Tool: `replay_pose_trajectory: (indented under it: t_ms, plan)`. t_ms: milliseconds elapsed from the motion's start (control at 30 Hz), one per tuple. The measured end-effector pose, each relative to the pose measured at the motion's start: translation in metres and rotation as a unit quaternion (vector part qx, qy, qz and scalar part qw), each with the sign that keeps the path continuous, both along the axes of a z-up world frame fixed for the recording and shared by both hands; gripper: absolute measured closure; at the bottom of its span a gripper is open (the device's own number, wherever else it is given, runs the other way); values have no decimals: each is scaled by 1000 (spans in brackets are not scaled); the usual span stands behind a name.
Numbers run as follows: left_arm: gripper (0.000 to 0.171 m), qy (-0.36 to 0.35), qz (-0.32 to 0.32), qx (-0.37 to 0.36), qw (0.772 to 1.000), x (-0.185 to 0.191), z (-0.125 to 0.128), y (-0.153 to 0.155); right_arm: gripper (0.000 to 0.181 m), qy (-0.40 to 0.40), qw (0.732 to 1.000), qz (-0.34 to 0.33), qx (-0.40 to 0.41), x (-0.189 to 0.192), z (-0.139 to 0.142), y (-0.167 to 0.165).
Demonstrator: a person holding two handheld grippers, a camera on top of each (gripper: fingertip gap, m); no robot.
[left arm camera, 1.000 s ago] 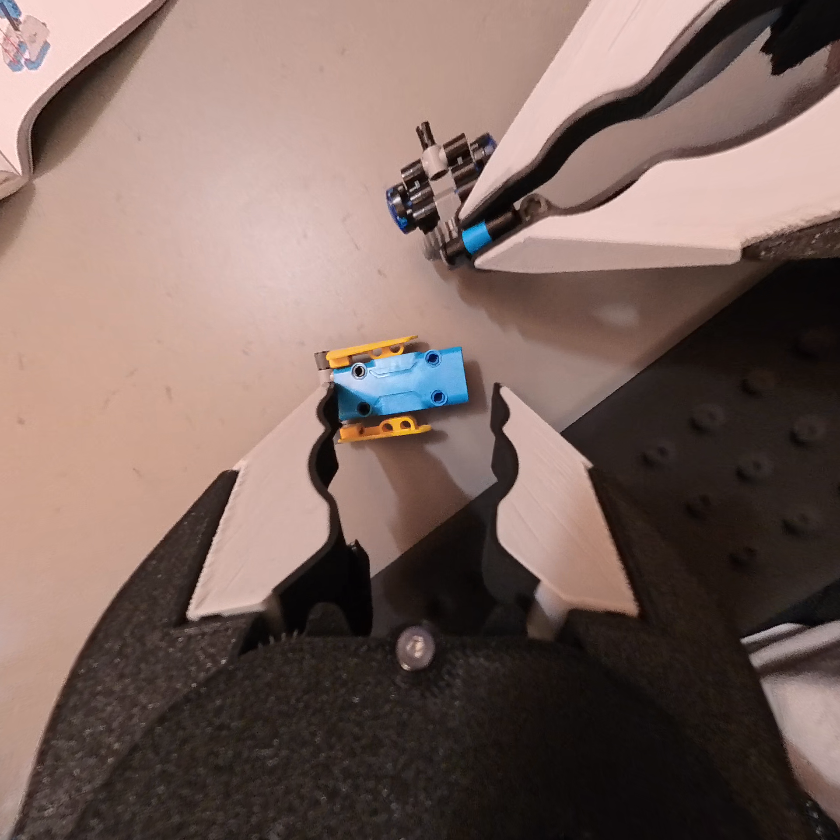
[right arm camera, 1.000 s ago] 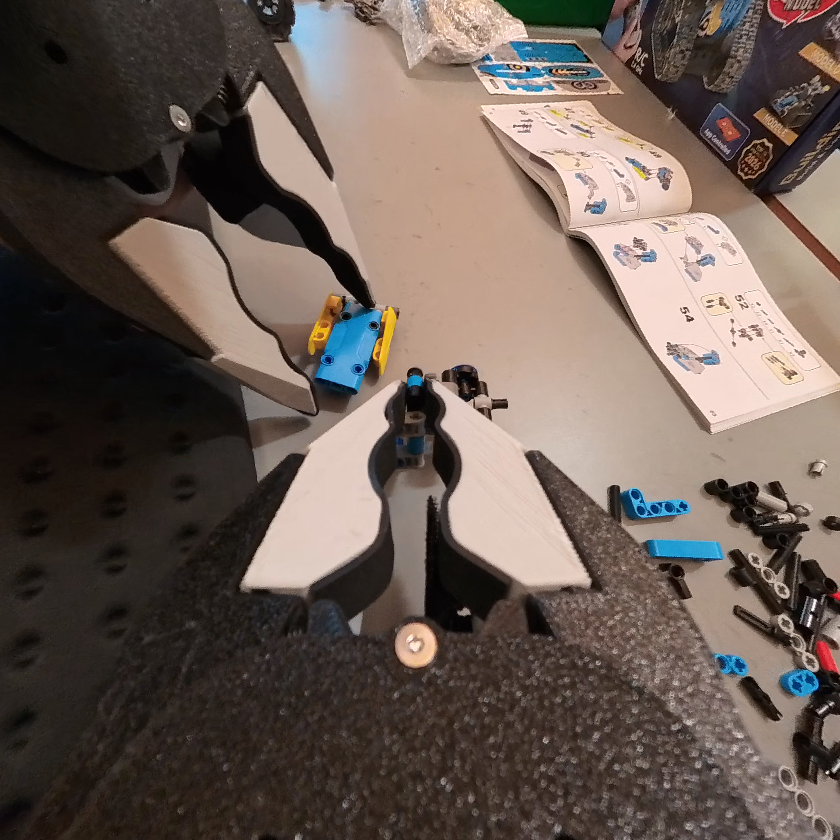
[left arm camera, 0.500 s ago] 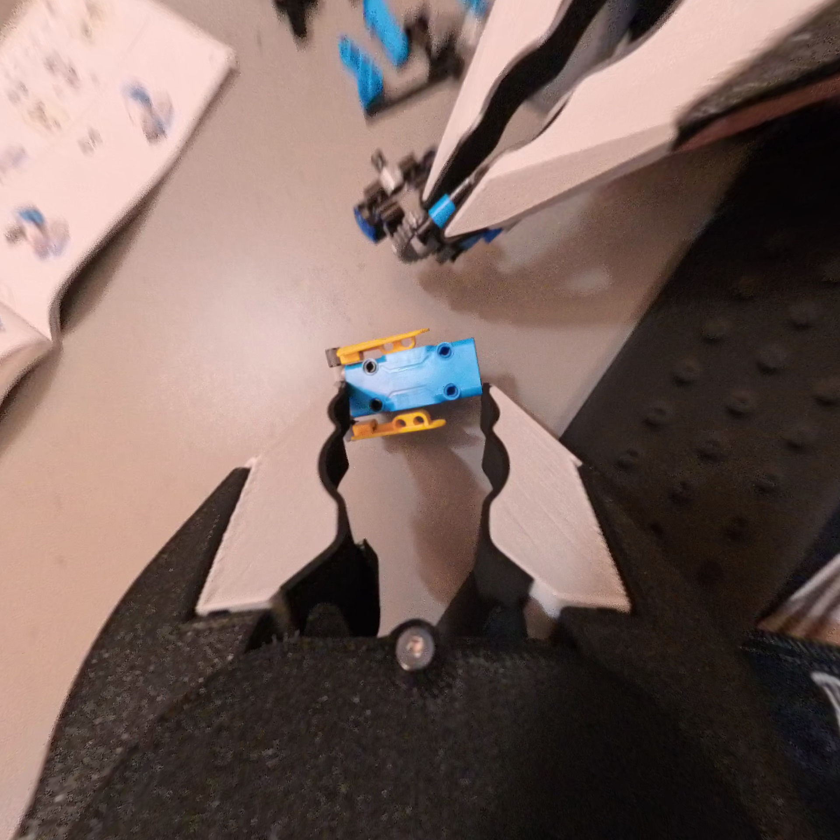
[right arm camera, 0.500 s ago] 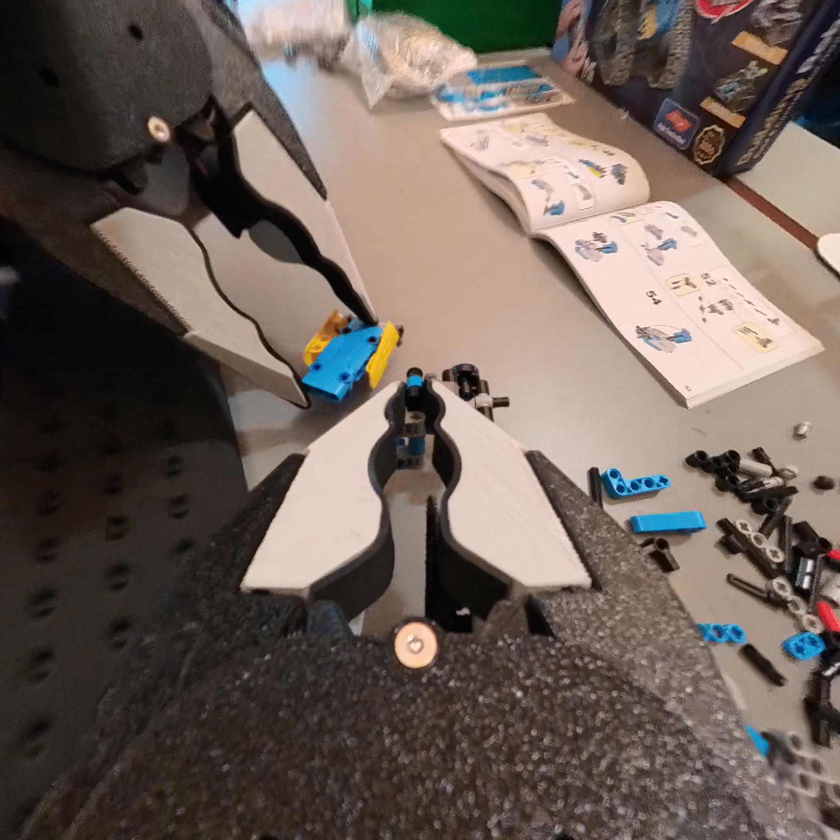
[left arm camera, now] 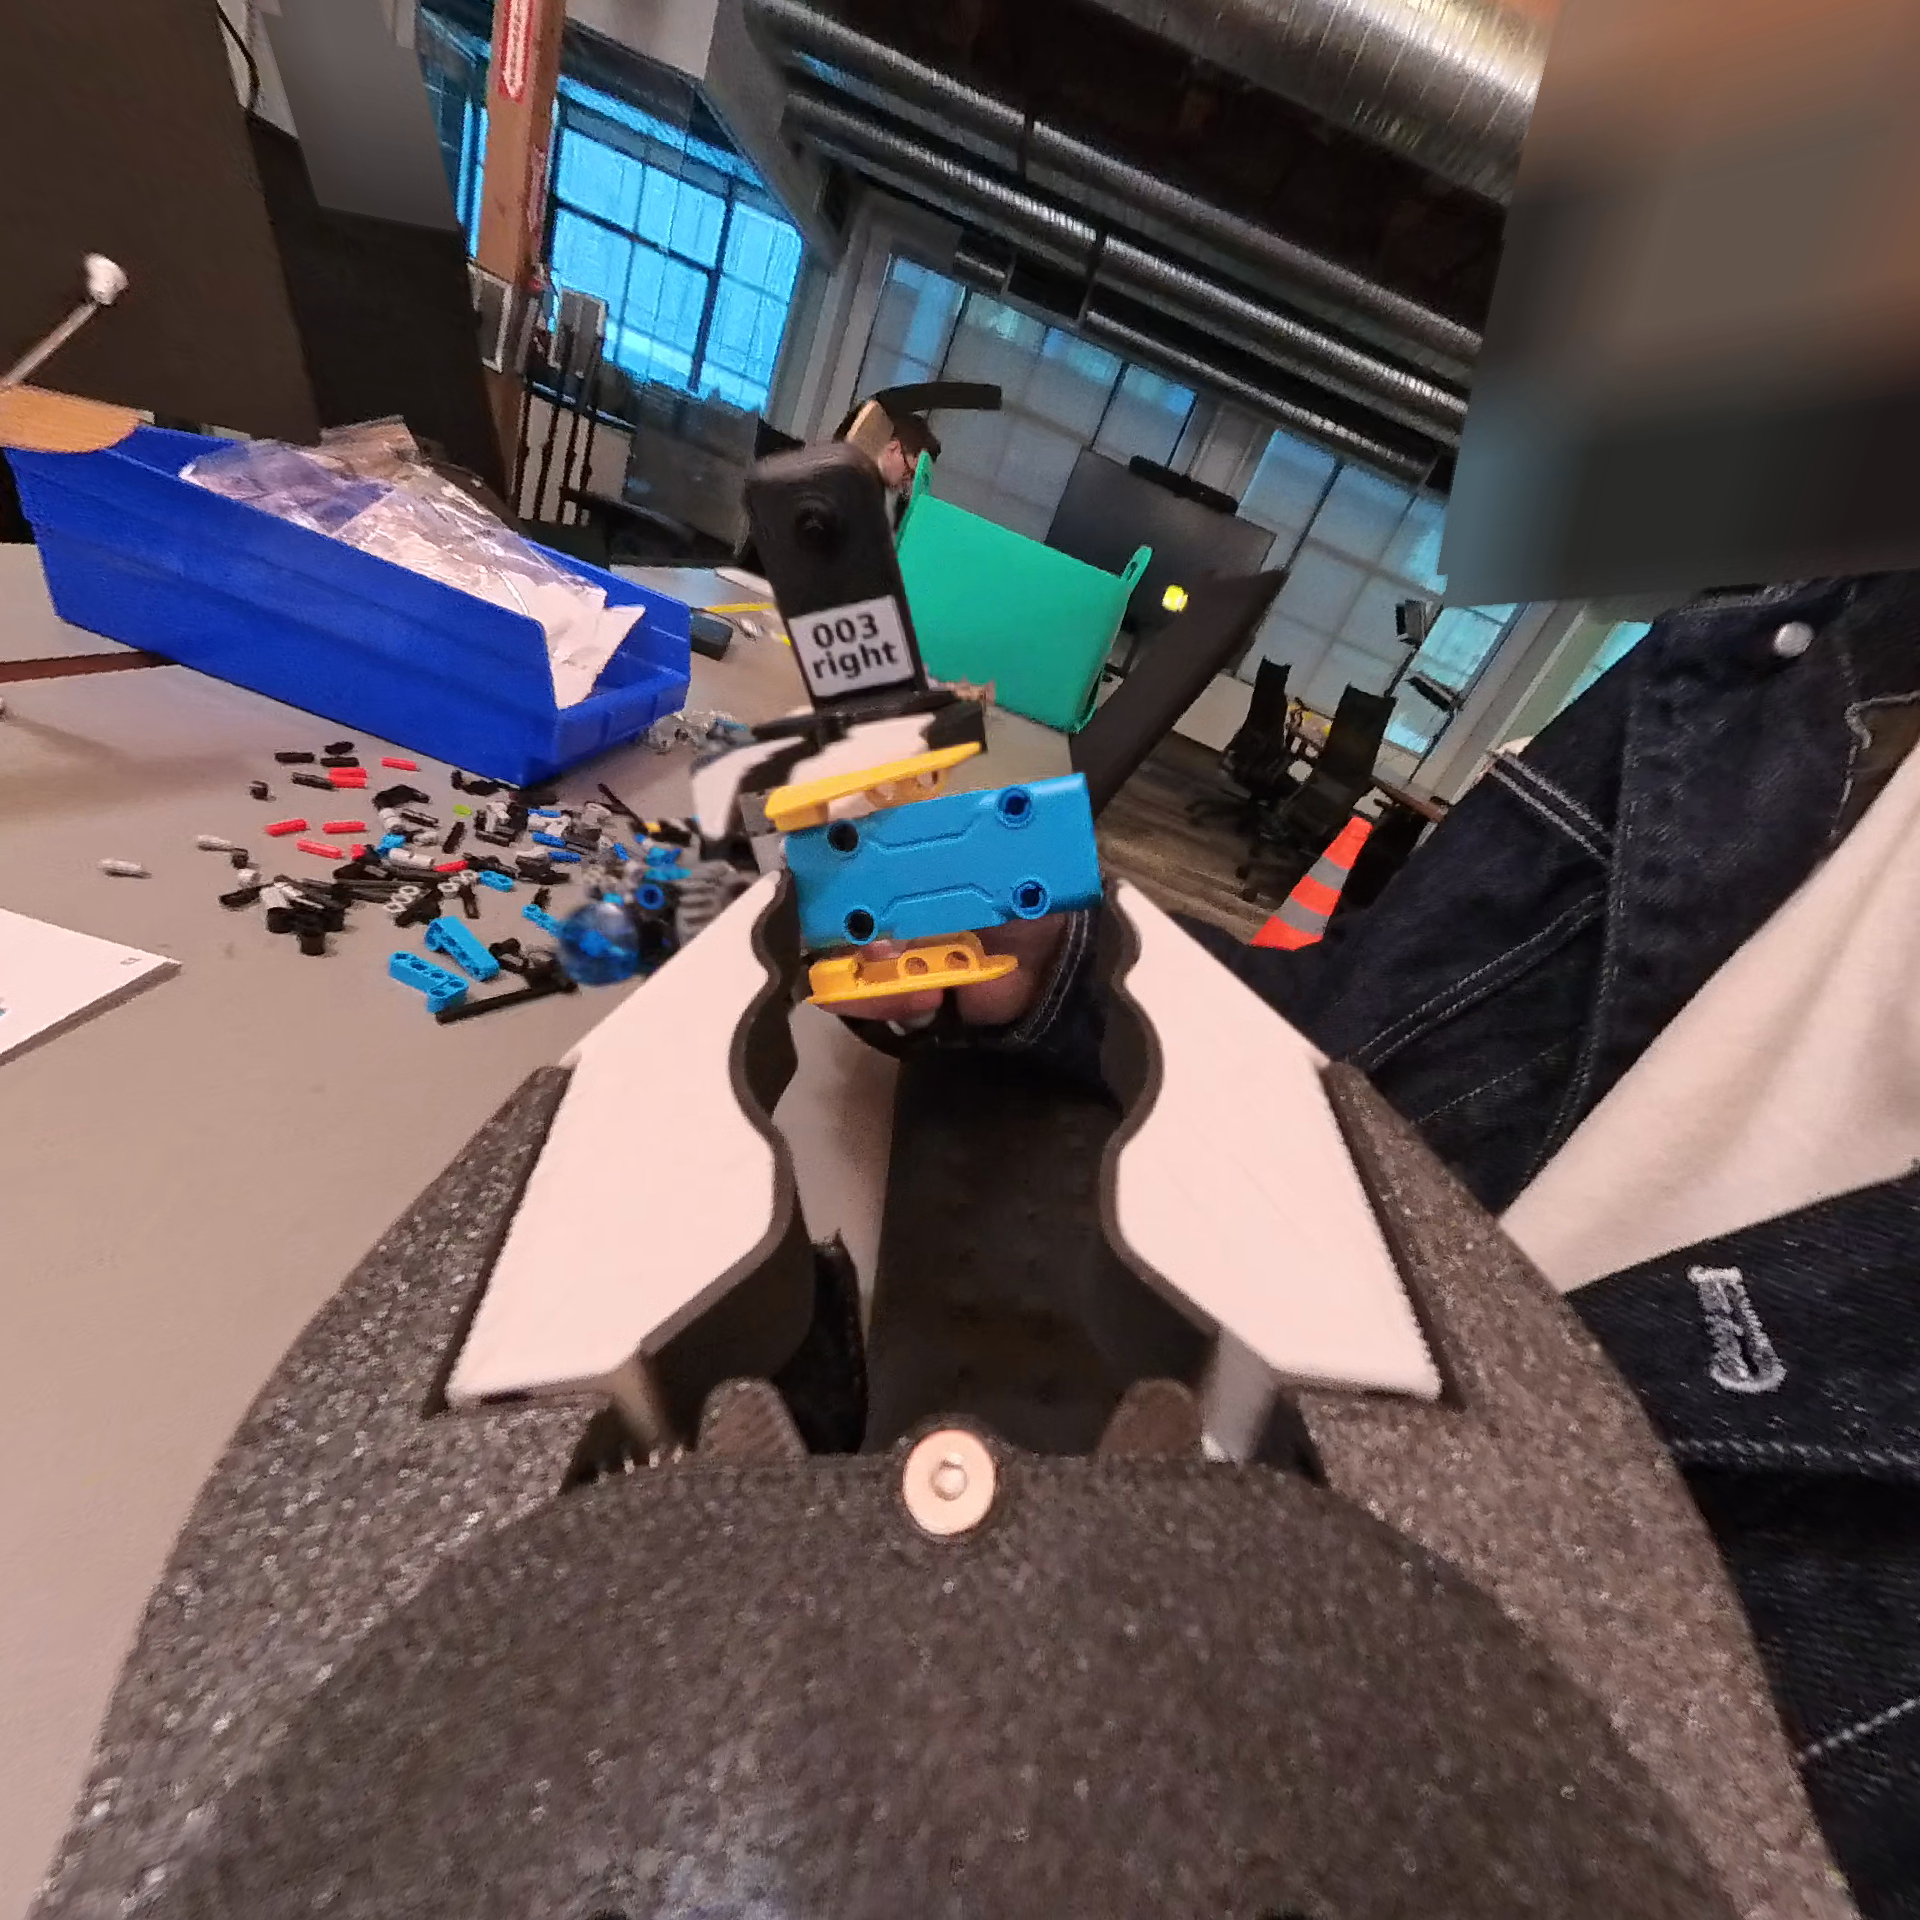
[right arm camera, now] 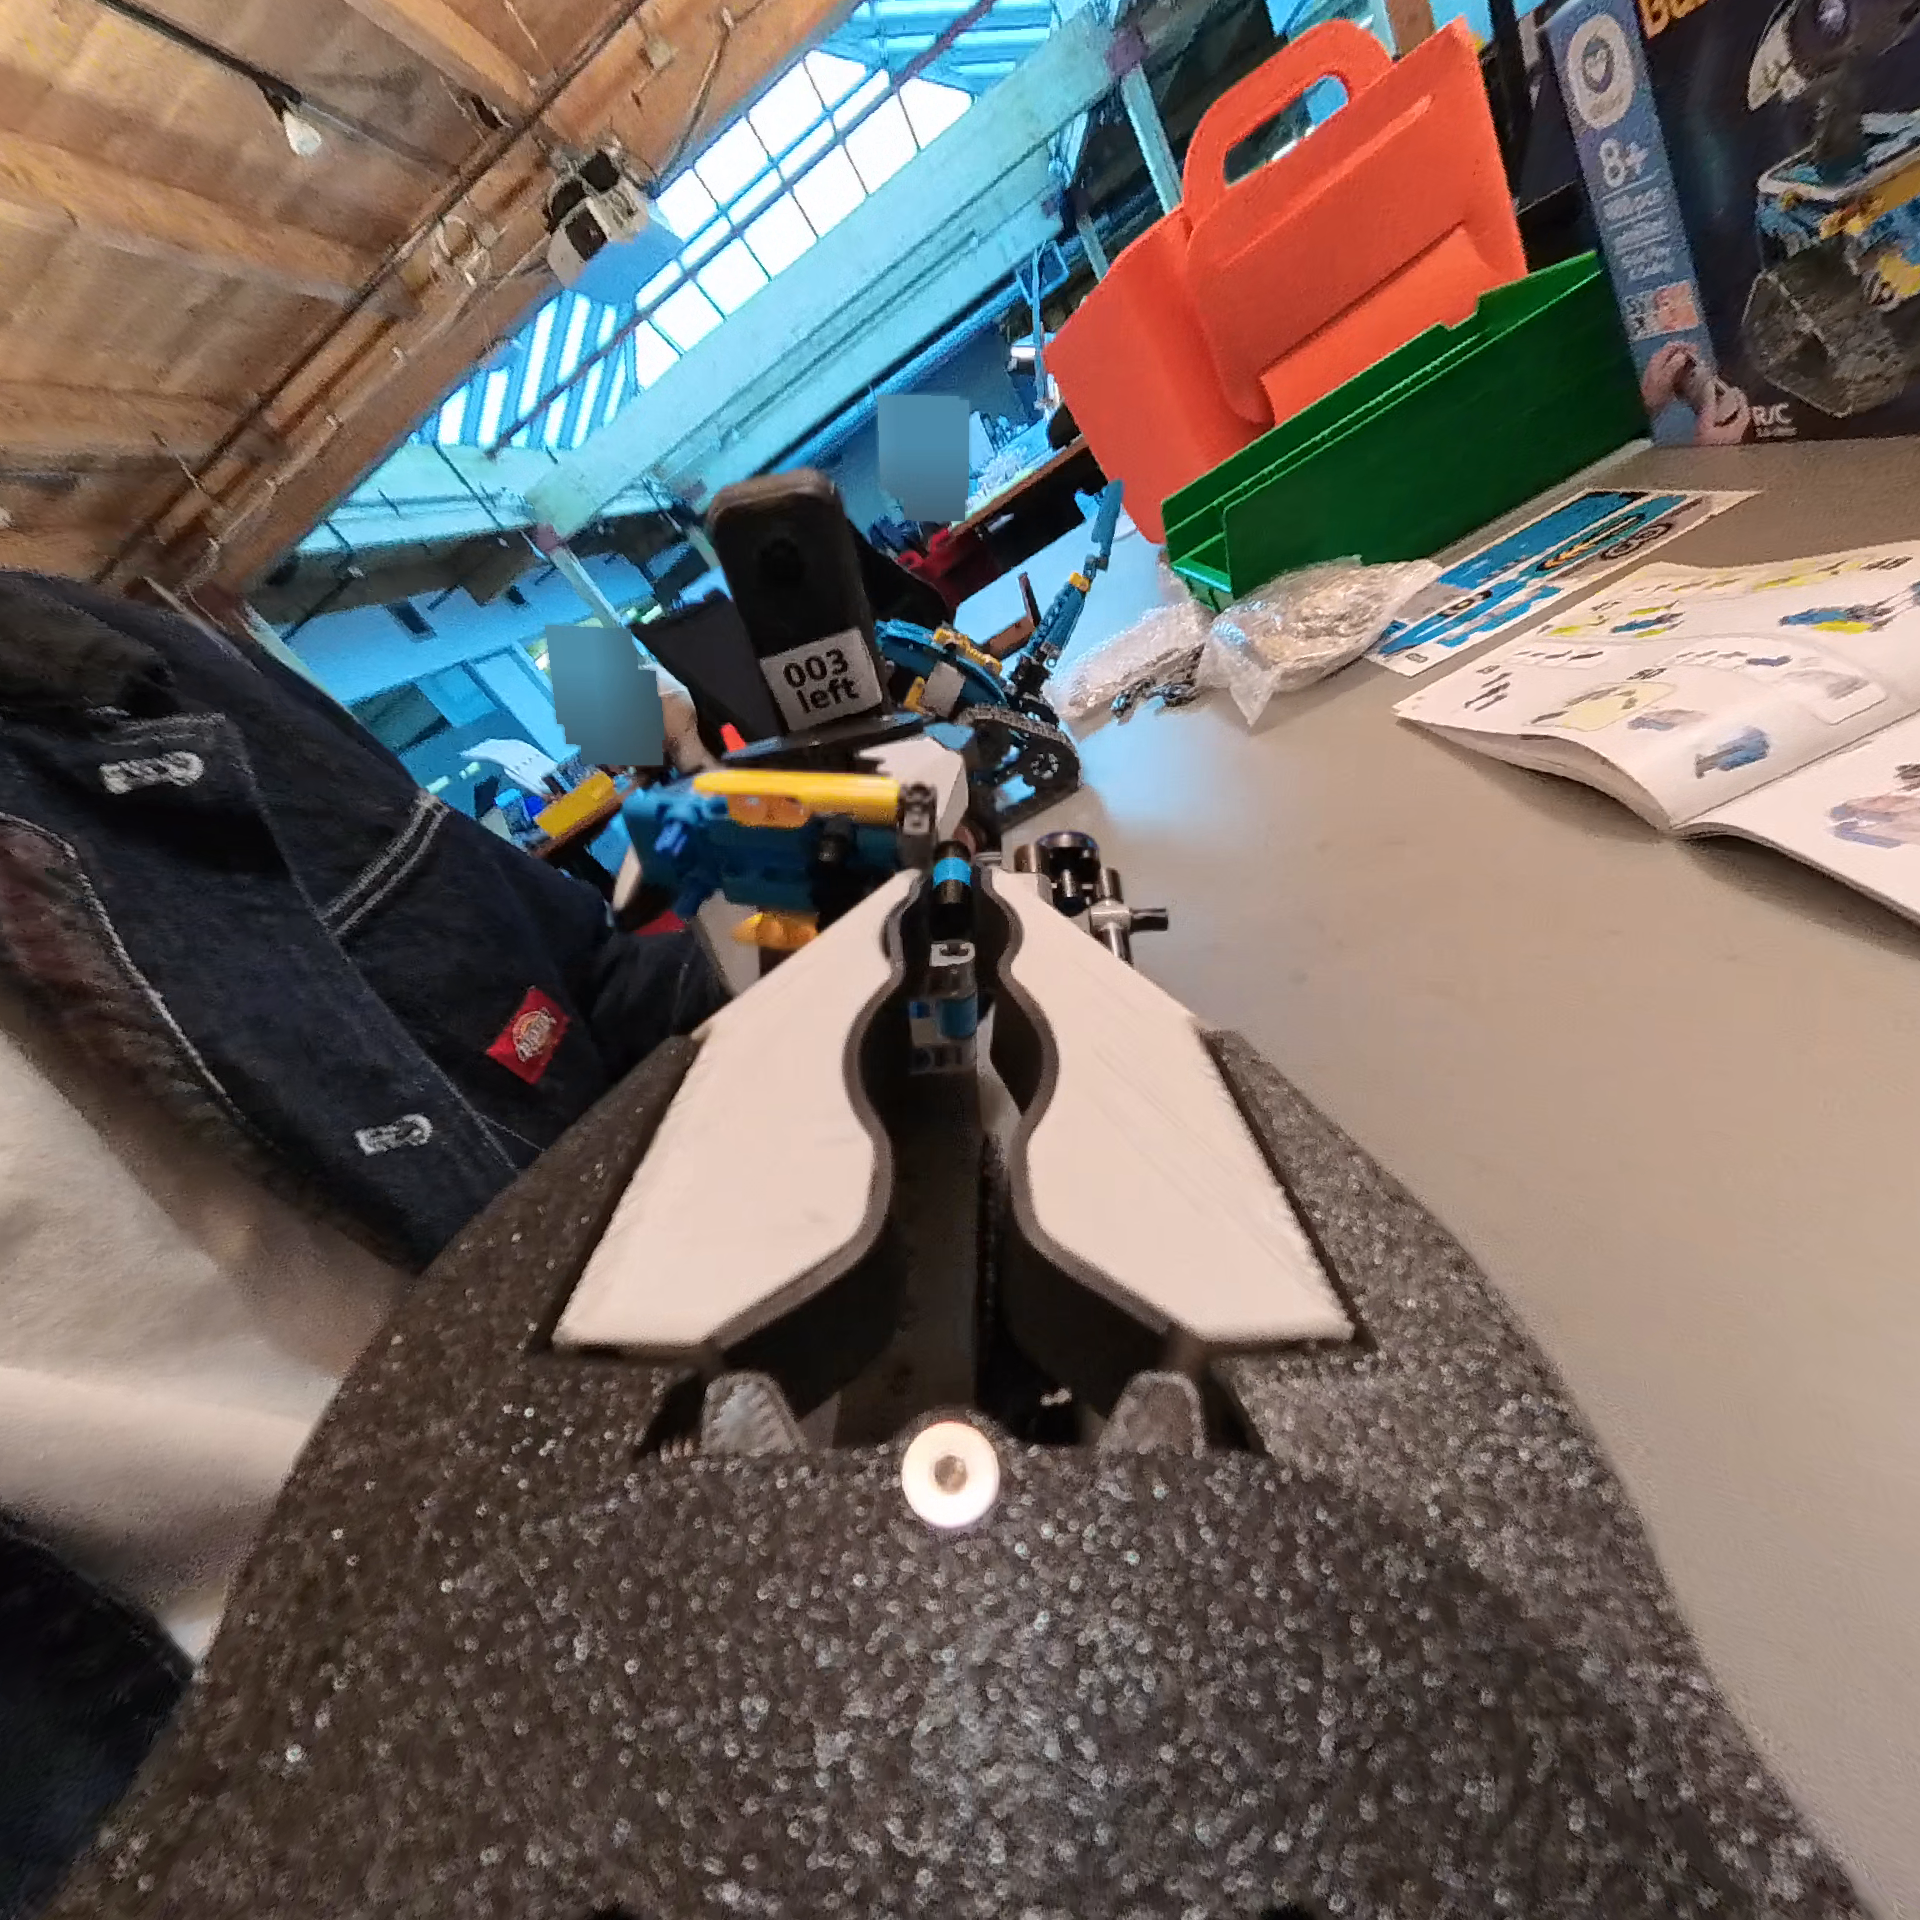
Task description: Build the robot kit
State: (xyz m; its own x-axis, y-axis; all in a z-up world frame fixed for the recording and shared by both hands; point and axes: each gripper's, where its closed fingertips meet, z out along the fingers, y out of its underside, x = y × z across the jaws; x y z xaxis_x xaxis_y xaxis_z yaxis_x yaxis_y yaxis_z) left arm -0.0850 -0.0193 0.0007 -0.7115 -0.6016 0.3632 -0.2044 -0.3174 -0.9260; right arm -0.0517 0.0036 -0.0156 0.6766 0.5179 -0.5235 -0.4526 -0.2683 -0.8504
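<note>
Left wrist view: your left gripper point(left arm camera: 940, 914) holds a blue and yellow block piece point(left arm camera: 935, 878) between the tips of its fingers point(left arm camera: 665, 1122). The fingers are partly closed, pressing on both ends of the piece, and it is up in the air above the grey surface point(left arm camera: 208, 1143). Just behind it you can see your right gripper point(left arm camera: 831, 748) with its black camera point(left arm camera: 831, 561) facing you. A pile of small black, red and blue parts point(left arm camera: 416, 862) lies on the surface to the left. Behind that pile sits a blue bin point(left arm camera: 312, 623) with clear plastic bags in it. A dark denim jacket point(left arm camera: 1662, 935) fills the right side.

Right wrist view: your right gripper point(right arm camera: 951, 883) has its fingers point(right arm camera: 1143, 1143) closed to a narrow gap, gripping a thin black and blue rod piece point(right arm camera: 948, 966). This piece is also off the surface point(right arm camera: 1455, 1143). Its tip is very near the blue and yellow block piece point(right arm camera: 769, 831) held by your left gripper point(right arm camera: 831, 790); you cannot tell if the two touch. An open paper booklet point(right arm camera: 1714, 707) lies on the surface to the right. Farther back stand a green tray point(right arm camera: 1403, 468) and an orange holder point(right arm camera: 1299, 260).
</note>
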Motion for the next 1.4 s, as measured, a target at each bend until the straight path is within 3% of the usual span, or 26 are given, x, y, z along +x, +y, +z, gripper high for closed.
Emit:
replay_pose_trajectory:
  t_ms: [100,300,733,1400]
  plan:
    - [114,-2,-2,25,1000,-5,-3,-4,175,46,999,7,9,-4,3,6]
    - [114,18,-7,-2,1000,-10,-6,6,175,76,997,-6,22,2,7,7]
    - [114,27,-6,-6,1000,-11,-9,14,174,70,997,12,-1,-4,-4,8]
    - [114,28,39,27,998,-2,-19,20,175,93,995,-11,-19,1,-11,12]
